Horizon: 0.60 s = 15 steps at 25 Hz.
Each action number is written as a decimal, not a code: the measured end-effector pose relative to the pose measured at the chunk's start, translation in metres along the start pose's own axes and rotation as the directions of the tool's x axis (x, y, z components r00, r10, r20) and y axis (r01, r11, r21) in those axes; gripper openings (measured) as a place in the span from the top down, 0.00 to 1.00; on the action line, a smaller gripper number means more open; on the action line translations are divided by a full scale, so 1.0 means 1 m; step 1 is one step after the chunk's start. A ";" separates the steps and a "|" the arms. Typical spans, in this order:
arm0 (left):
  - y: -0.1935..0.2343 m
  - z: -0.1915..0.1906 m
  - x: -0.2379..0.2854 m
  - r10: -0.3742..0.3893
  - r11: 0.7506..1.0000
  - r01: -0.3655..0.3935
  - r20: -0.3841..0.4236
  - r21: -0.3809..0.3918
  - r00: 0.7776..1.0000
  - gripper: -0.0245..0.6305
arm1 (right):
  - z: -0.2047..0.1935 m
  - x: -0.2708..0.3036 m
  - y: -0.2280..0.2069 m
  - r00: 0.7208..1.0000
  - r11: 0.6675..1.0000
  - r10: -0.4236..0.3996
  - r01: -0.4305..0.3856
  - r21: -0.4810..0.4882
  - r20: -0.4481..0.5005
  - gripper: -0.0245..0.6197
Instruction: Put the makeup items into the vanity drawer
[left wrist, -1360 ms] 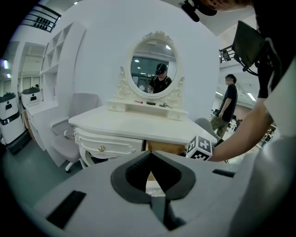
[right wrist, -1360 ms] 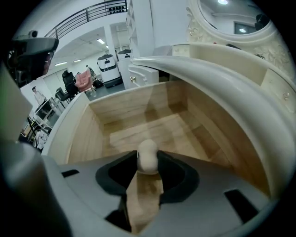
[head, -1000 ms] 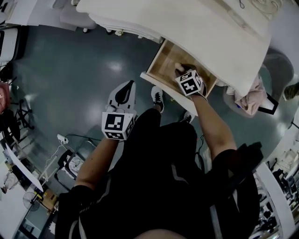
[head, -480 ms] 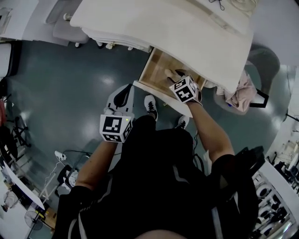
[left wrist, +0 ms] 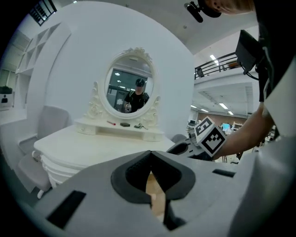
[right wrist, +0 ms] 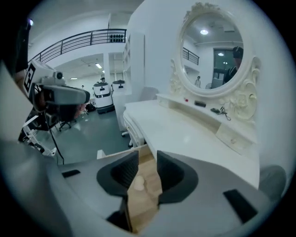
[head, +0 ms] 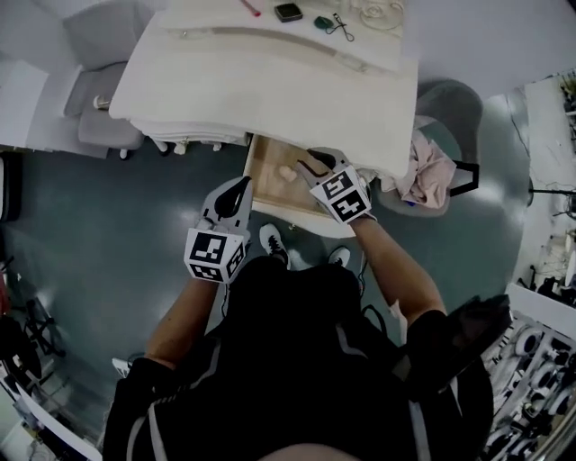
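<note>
You stood at the white vanity (head: pixel 270 81) with its drawer (head: pixel 263 185) pulled out toward you. Your right gripper (head: pixel 315 165) hung over the open drawer, and its jaws were closing with a gap between them and nothing in that gap. Looking down through the gap in the right gripper view, you could see the drawer's wooden floor and a small pale makeup piece (right wrist: pixel 138 183) lying on it, loose and not touched by the pads. From your head it showed as a light blob (head: pixel 284 172) near the middle of the drawer, just left of the right gripper. Your left gripper (head: pixel 241 185) waited by the drawer's front left corner, with its jaws pressed together at the tips and holding nothing (only a bit of wood showed through the slit behind them (left wrist: pixel 150 155)). More makeup things sat up on the little shelf under the oval mirror (right wrist: pixel 212 51): a red stick (head: pixel 250 7), a dark flat case (head: pixel 288 12), a green piece (head: pixel 322 22) and a metal lash curler (head: pixel 340 25). Any print on them was too small to read. The only bold marks were the black and white square patterns on each gripper's cube (head: pixel 212 255). A grey chair (head: pixel 103 117) stood at the left of the vanity, and a pink cloth (head: pixel 430 171) lay bunched at its right.
</note>
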<state>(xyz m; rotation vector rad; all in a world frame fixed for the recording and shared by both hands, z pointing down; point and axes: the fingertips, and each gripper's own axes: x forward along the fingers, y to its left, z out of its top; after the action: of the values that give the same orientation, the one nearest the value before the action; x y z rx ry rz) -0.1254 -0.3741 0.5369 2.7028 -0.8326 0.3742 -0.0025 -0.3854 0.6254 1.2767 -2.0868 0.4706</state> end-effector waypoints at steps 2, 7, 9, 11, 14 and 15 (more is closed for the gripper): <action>-0.008 0.016 0.003 -0.043 0.999 0.042 0.021 0.029 0.999 0.96 | 0.019 -0.022 -0.008 0.998 1.000 -0.026 0.026 0.010 0.050 0.77; -0.025 0.059 0.010 -0.147 0.989 0.146 0.068 0.016 0.987 0.96 | 0.068 -0.079 -0.031 0.975 0.993 -0.116 0.107 0.058 0.190 0.86; -0.035 0.077 0.010 -0.190 0.982 0.190 0.086 0.013 0.978 0.96 | 0.084 -0.104 -0.039 0.958 0.986 -0.156 0.137 0.095 0.241 0.89; -0.044 0.095 0.010 -0.210 0.978 0.208 0.098 0.033 0.973 0.96 | 0.098 -0.132 -0.045 0.939 0.980 -0.185 0.156 0.121 0.289 0.93; -0.057 0.121 0.011 -0.213 0.975 0.203 0.116 0.091 0.970 0.96 | 0.115 -0.171 -0.053 0.914 0.974 -0.217 0.182 0.132 0.343 0.95; -0.061 0.129 0.011 -0.209 0.974 0.196 0.124 0.112 0.970 0.96 | 0.119 -0.184 -0.056 0.905 0.973 -0.226 0.189 0.136 0.360 0.95</action>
<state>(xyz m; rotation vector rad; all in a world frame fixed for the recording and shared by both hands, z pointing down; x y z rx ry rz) -0.0604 -0.3758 0.4090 2.8983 -0.5767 0.1923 0.0668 -0.3609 0.4119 1.7394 -2.2163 0.2502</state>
